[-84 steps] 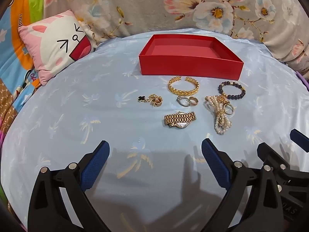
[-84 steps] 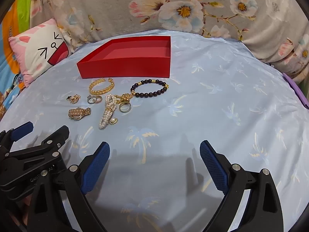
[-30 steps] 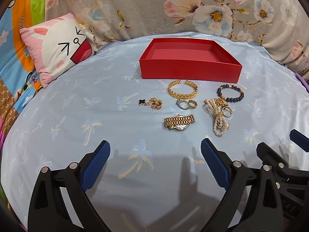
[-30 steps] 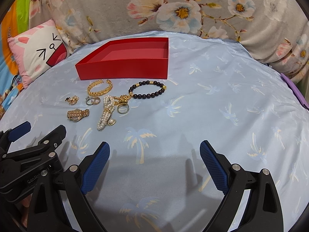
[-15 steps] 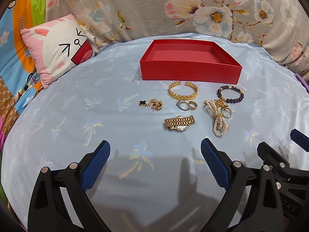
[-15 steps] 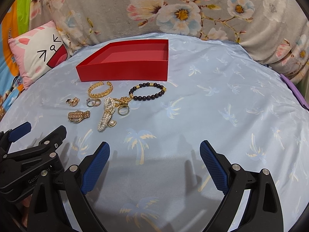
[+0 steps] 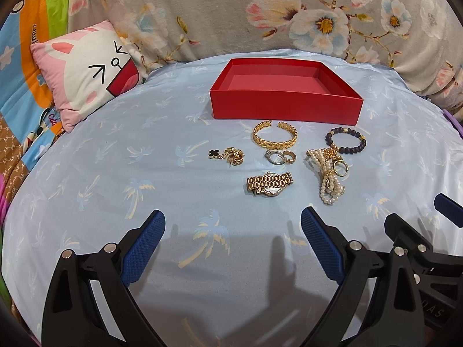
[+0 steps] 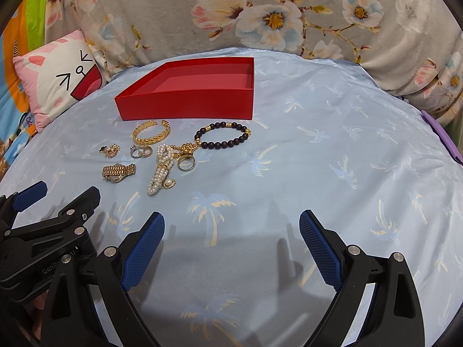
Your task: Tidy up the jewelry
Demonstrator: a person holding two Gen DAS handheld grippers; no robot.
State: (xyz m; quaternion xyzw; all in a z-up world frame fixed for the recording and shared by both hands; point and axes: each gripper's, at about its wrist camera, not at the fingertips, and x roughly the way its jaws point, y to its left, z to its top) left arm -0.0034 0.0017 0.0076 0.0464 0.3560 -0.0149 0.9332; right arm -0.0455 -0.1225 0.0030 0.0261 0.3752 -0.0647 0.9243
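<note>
An empty red box (image 7: 285, 107) (image 8: 188, 105) sits at the far side of the blue cloth. In front of it lie a gold cuff bangle (image 7: 274, 138) (image 8: 151, 134), a dark bead bracelet (image 7: 345, 144) (image 8: 222, 138), a pearl strand (image 7: 327, 177) (image 8: 162, 170), a gold watch (image 7: 269, 183) (image 8: 118, 171), rings (image 7: 280, 156) (image 8: 141, 151) and a clover earring cluster (image 7: 227, 155) (image 8: 110, 149). My left gripper (image 7: 233, 240) is open and empty, nearer than the watch. My right gripper (image 8: 231, 238) is open and empty, to the right of the jewelry.
A pink rabbit-face cushion (image 7: 84, 72) (image 8: 55, 78) lies at the back left. A floral grey blanket (image 7: 289, 14) runs along the back. A single gold ring (image 8: 186, 162) lies beside the pearls. A purple edge (image 8: 442, 136) shows at the far right.
Both grippers have barely moved. Both stay open. The jewelry and the box lie where they were.
</note>
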